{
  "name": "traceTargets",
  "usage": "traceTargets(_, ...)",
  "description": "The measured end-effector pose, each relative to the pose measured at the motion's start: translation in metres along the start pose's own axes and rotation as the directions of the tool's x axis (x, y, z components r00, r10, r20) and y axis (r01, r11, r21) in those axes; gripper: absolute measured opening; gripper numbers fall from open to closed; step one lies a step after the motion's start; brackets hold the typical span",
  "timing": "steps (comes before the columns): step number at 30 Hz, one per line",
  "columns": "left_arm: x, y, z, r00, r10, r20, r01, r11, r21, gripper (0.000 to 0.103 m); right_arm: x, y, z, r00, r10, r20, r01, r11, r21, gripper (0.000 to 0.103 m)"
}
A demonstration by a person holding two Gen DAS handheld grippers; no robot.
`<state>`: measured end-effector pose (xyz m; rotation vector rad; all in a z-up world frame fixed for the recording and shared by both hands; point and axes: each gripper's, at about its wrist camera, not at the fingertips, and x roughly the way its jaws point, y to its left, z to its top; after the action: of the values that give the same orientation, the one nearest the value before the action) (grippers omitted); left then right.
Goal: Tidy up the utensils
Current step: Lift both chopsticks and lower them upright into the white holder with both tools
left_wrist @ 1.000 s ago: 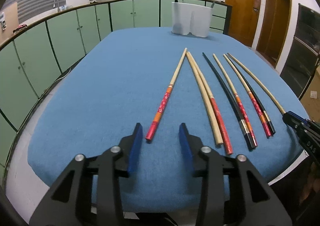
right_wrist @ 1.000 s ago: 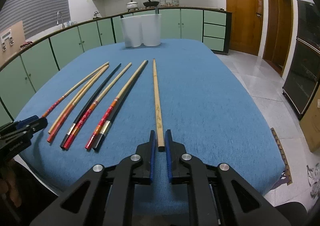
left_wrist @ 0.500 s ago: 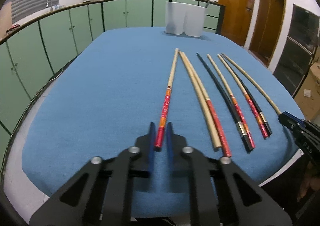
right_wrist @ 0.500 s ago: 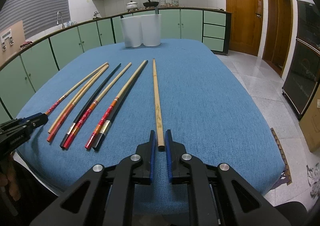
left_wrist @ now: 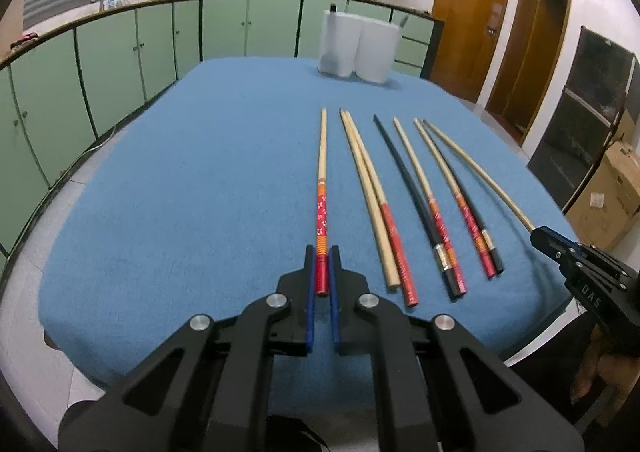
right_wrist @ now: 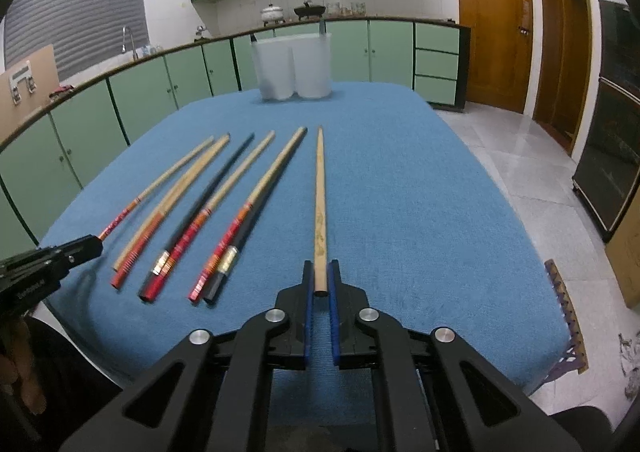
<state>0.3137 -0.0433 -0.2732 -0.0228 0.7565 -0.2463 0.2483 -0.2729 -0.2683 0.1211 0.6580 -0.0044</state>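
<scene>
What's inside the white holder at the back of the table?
The white holder has two compartments. A dark tip pokes above its left rim and a grey one above the right. The cloudy walls hide whatever else is inside.

Blue tablecloth [left_wrist: 200,172]; red, white-flowered chopstick [left_wrist: 321,212].

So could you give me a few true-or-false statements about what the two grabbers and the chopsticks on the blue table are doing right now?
1. The left gripper is shut on the red flower-patterned chopstick. True.
2. The right gripper is open and holds nothing. False: it is shut on the plain pale wooden chopstick.
3. The white twin-compartment plastic holder stands at the far end of the blue cloth-covered table. True.
4. All the chopsticks stand in that holder. False: they lie on the cloth.
</scene>
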Motion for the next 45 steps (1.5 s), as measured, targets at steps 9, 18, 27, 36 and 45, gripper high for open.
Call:
traceTargets(9, -0.051, -0.002, 0.035, 0.997, -0.001, 0.081, 0.003, 1.0, -0.022, 0.005, -0.045, -0.001, 0.042, 0.997, 0.016, 0.074, -0.015, 1.0, -0.01, 0.007)
traceTargets(18, -0.077, -0.005, 0.086, 0.986, -0.045, 0.159, 0.045, 0.999, 0.005, 0.005, -0.071, 0.006, 0.107, 0.99, 0.042, 0.133, -0.029, 0.995, -0.093, 0.007)
traceTargets(27, -0.078, -0.01, 0.136, 0.979, -0.085, 0.185, 0.072, 0.995, 0.074, 0.005, -0.049, 0.006, 0.187, 0.994, 0.107, 0.037, -0.101, 0.985, -0.143, 0.007)
traceTargets(36, -0.077, -0.018, 0.191, 0.97, -0.104, 0.218, 0.075, 0.987, 0.139, 0.005, -0.024, 0.015, 0.249, 0.989, 0.136, -0.057, -0.144, 0.971, -0.192, 0.007)
traceTargets(45, -0.059, -0.022, 0.261, 0.965, -0.116, 0.234, 0.081, 0.985, 0.153, 0.005, -0.025, 0.029, 0.313, 0.989, 0.141, -0.053, -0.149, 0.964, -0.22, 0.007)
